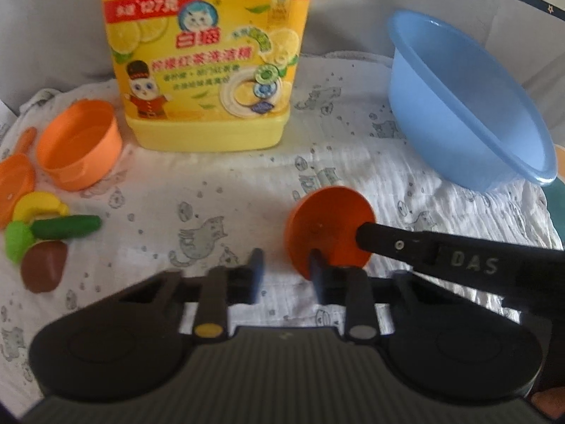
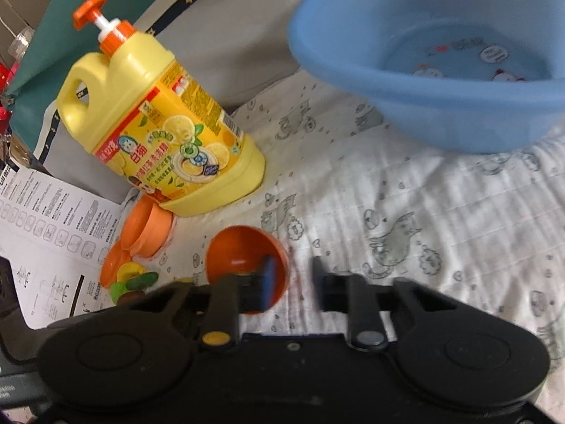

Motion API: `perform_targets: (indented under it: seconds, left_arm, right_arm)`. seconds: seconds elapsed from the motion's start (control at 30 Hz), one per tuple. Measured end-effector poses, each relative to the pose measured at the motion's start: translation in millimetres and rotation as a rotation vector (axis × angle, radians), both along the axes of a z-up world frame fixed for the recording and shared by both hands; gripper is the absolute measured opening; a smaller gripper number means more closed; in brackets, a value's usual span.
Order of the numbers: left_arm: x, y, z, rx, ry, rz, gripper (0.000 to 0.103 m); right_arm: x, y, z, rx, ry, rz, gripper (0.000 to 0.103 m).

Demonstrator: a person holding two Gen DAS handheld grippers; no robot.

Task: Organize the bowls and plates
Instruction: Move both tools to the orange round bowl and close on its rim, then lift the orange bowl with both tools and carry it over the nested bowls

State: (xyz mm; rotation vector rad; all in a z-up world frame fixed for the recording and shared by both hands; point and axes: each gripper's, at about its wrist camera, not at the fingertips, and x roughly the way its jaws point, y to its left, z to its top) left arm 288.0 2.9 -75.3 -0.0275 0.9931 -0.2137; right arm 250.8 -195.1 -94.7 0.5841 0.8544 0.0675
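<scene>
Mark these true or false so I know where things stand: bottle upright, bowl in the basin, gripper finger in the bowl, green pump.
1. The yellow detergent bottle stands upright on the cloth. True.
2. The orange bowl sits inside the blue basin. False: the bowl lies on the cloth, apart from the basin and nearer the cameras.
3. The right hand-held gripper has one finger inside the orange bowl. True: the other finger is outside its rim.
4. The bottle's pump is green. False: it is orange, with a white stem.
</scene>
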Motion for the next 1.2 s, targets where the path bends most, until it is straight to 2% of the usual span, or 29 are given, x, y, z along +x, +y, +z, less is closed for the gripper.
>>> perform_targets:
  seconds: [0.03, 0.07, 0.33, 0.53, 0.8, 1.2]
  left_arm:
    - [-0.1, -1.1, -0.7, -0.001, 0.001, -0.005, 0.014]
    - [-0.8, -2.4, -0.8, 0.004, 0.001, -0.011, 0.013]
    - [-13.5, 0.3, 14.1, 0.013, -0.016, -0.032, 0.013]
    - [-42.2, 4.1, 35.6, 0.020, -0.025, -0.051, 0.013]
    - [-106.7, 11.6, 60.5, 0.010, -0.015, -0.060, 0.013]
    - [-215.6, 23.1, 77.9, -0.014, -0.013, -0.064, 0.013]
  right_arm:
    - [1.2, 2.6, -1.0, -0.001, -0.001, 0.006, 0.007]
    - [1.7, 5.3, -1.3, -0.002, -0.003, 0.010, 0.007]
    - [-13.4, 11.3, 14.1, 0.014, -0.005, 0.006, 0.006]
    - [-43.4, 19.6, 37.6, 0.005, -0.011, 0.014, 0.006]
    - [-106.6, 39.3, 65.5, -0.019, -0.010, 0.046, 0.006]
    - [-208.3, 66.0, 82.1, -0.040, 0.015, 0.079, 0.006]
